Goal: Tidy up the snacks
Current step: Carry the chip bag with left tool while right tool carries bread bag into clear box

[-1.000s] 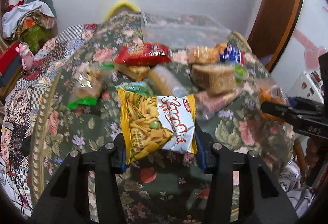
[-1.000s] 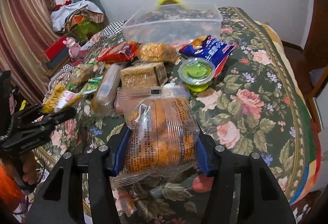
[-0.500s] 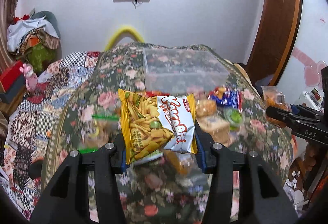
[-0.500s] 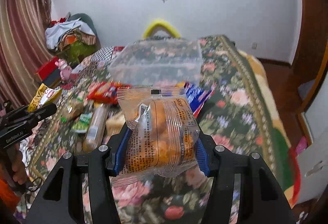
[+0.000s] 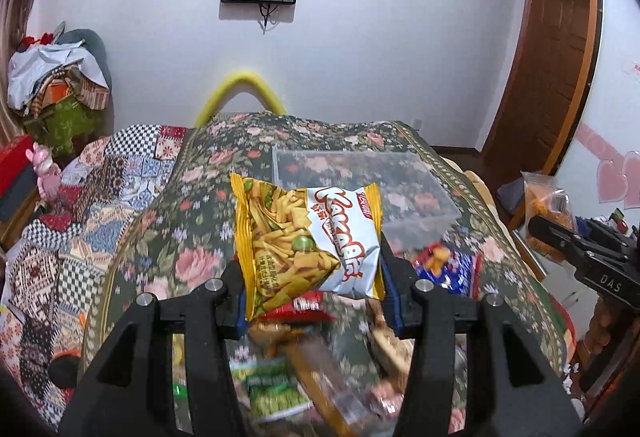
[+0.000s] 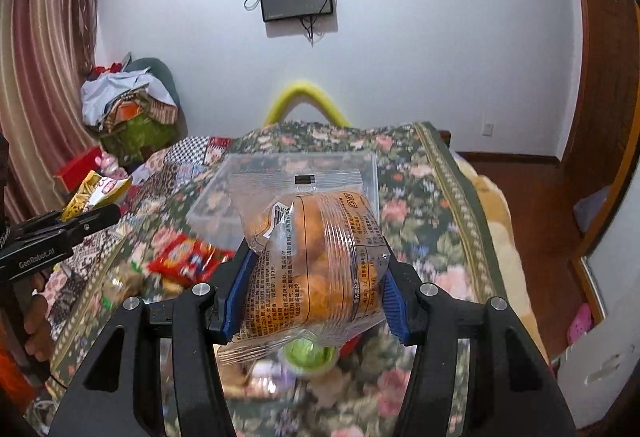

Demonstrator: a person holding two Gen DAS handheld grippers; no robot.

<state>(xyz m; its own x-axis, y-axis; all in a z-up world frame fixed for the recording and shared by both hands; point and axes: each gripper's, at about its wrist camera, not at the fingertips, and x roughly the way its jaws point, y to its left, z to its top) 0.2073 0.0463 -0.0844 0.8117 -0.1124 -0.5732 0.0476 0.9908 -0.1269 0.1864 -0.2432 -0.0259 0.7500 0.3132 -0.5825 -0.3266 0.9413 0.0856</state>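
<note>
1. Left wrist view: my left tongs [image 5: 312, 277] grip the yellow chips bag [image 5: 308, 241]; the clear box [image 5: 436, 213] lies ahead, slightly to the right.
2. My right tongs [image 6: 316, 289] grip the clear bread bag [image 6: 316, 261]; the box [image 6: 208, 205] lies straight ahead, its long side across, about equally near to both.
3. The box looks empty and has no lid.

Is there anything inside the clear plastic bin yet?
No, the clear plastic bin shows only the floral tablecloth through its walls; both grippers hold their packets in front of it.
</note>
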